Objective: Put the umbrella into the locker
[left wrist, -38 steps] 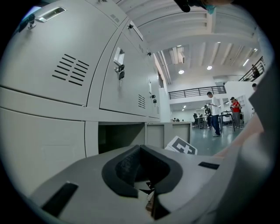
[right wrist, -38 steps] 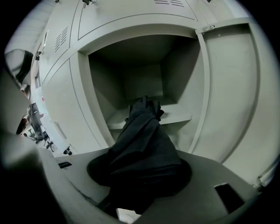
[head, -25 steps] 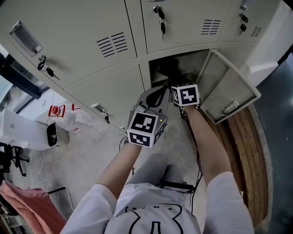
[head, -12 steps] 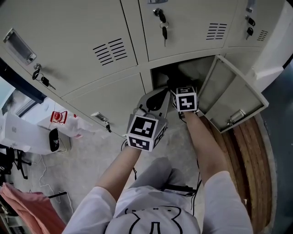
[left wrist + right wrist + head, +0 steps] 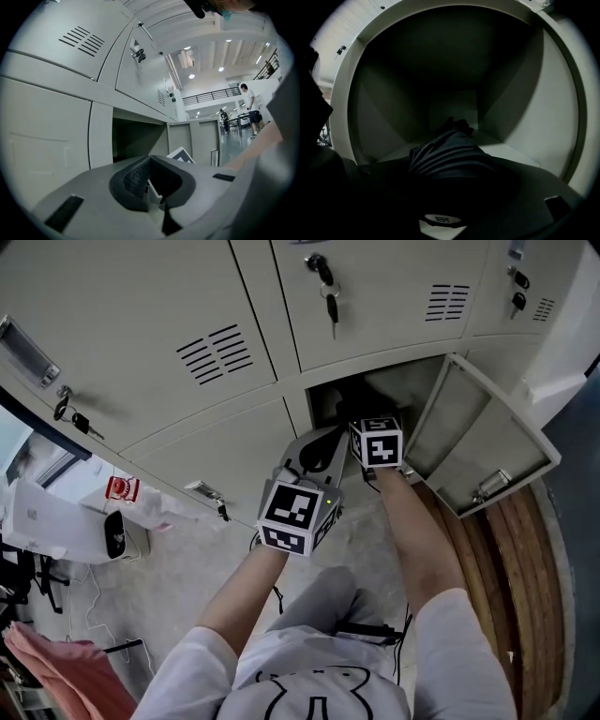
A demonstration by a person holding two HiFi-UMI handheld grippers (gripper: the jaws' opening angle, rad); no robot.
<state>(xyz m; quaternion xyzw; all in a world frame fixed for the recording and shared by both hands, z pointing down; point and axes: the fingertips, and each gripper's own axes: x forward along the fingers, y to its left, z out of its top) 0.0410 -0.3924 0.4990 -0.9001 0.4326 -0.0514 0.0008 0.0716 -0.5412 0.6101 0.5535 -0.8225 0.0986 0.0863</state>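
Umbrella (image 5: 450, 150) first: we are seeing it as a dark folded bundle lying lengthwise inside the locker (image 5: 543, 117). Its far end is pointing toward the locker's back wall, and its near end is sitting between the jaws of the right hand-held gripper (image 5: 452, 180), which is reaching in through the locker's opening. Those jaws are opening around the bundle. In the gloom we are not making out any gap yet between fabric and jaws, so we are treating it as only partly let go. The left hand-held gripper (image 5: 152, 178) is hanging just outside the locker's opening, jaws closed together on nothing. What we are worrying about is the release. If the near end is sitting close to the locker's front lip, as we are judging it may be, the bundle could be rolling or sliding back out once the jaws are spreading fully. Loose folds could also be catching on a jaw, so a quick pull back out of the locker would be dragging the umbrella along. The locker door (image 5: 487, 451) is standing swung wide at the locker's right, and any part left poking past the opening would be blocking it from shutting. With both hand-held grippers crowding the locker's mouth, a knock between them is another thing we are watching for.
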